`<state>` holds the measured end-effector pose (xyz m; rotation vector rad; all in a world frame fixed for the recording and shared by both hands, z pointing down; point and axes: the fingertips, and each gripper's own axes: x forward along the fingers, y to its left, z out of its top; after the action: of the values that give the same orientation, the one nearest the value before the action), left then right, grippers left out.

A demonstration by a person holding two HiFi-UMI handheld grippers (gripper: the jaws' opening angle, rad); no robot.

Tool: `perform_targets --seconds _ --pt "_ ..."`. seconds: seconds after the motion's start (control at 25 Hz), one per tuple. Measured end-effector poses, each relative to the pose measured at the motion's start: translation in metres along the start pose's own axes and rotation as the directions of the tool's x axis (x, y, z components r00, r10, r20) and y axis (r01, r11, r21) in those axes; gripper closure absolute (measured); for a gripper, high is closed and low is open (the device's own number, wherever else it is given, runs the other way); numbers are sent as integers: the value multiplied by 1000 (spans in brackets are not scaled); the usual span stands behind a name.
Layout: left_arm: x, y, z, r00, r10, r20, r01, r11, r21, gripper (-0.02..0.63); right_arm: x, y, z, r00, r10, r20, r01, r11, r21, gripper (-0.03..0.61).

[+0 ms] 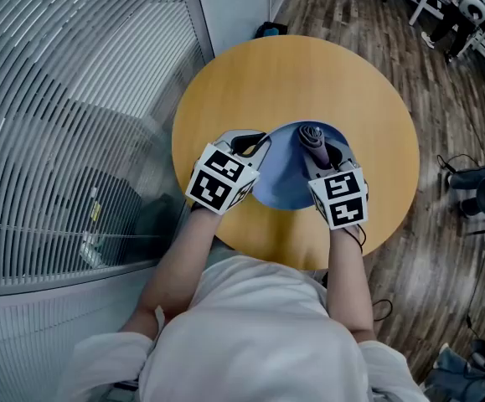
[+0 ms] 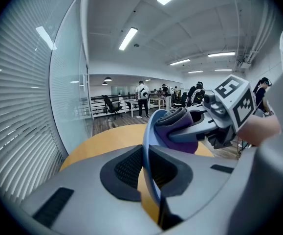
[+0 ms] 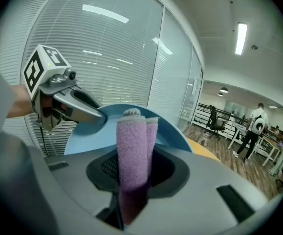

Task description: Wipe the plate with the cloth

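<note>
Round wooden desk [image 1: 376,124] beside a blind-covered glass wall; above it we list one round blue plate [image 1: 280,182], tilted, its rim clamped in the left gripper [image 1: 255,146] to steady it; one folded purple terry cloth [image 1: 313,136], pinched in the right gripper [image 1: 324,153], seemingly against the plate's face for wiping.

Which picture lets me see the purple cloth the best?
The right gripper view. There the folded purple terry cloth stands big in the middle, pinched in the right gripper, in front of the round blue plate. The head view shows only a small dark roll; the left gripper view shows part of it beyond the plate's rim.
</note>
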<state>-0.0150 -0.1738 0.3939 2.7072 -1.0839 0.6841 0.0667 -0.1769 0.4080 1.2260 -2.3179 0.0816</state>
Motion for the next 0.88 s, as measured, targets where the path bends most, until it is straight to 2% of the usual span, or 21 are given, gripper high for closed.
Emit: perform_targets --seconds 0.48,0.88 --pt "-9 5 -1 1000 9 -4 -9 1000 -7 588 -10 -30 -15 997 -76 -24 78 994 76 476" --pt "-11 9 5 1000 22 0 -22 1000 5 588 -18 -42 -29 992 -105 -71 111 991 79 476"
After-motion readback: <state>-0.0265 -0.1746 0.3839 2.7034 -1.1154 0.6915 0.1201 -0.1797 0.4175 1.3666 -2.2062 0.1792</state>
